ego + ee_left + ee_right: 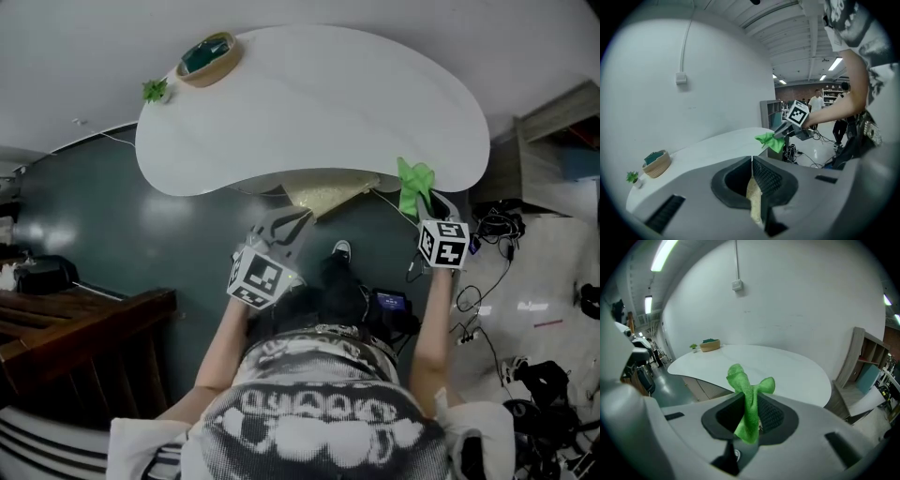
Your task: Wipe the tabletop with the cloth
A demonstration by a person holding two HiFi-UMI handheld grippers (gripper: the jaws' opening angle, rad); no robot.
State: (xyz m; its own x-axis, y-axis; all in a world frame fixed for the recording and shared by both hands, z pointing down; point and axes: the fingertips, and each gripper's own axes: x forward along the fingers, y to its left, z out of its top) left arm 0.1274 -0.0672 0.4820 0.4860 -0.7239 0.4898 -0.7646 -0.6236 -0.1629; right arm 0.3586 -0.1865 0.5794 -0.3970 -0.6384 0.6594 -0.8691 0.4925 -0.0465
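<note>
The white curved tabletop [319, 103] lies ahead of me, its near edge just beyond both grippers. My right gripper [433, 202] is shut on a green cloth [415, 183], held at the table's near right edge. In the right gripper view the cloth [747, 394] sticks up from between the jaws of that gripper [752, 401], with the tabletop [787, 371] beyond. My left gripper [298, 217] hovers below the table's near edge, over the floor. Its jaws [752, 159] meet with nothing between them. The left gripper view also shows the right gripper [780, 133] and the cloth [771, 141].
A woven basket [208, 58] with something green in it and a tiny plant [154, 90] stand at the table's far left. A beige panel [328, 194] shows under the near edge. Dark wooden furniture [84, 328] stands left; cables and gear [506, 234] lie right.
</note>
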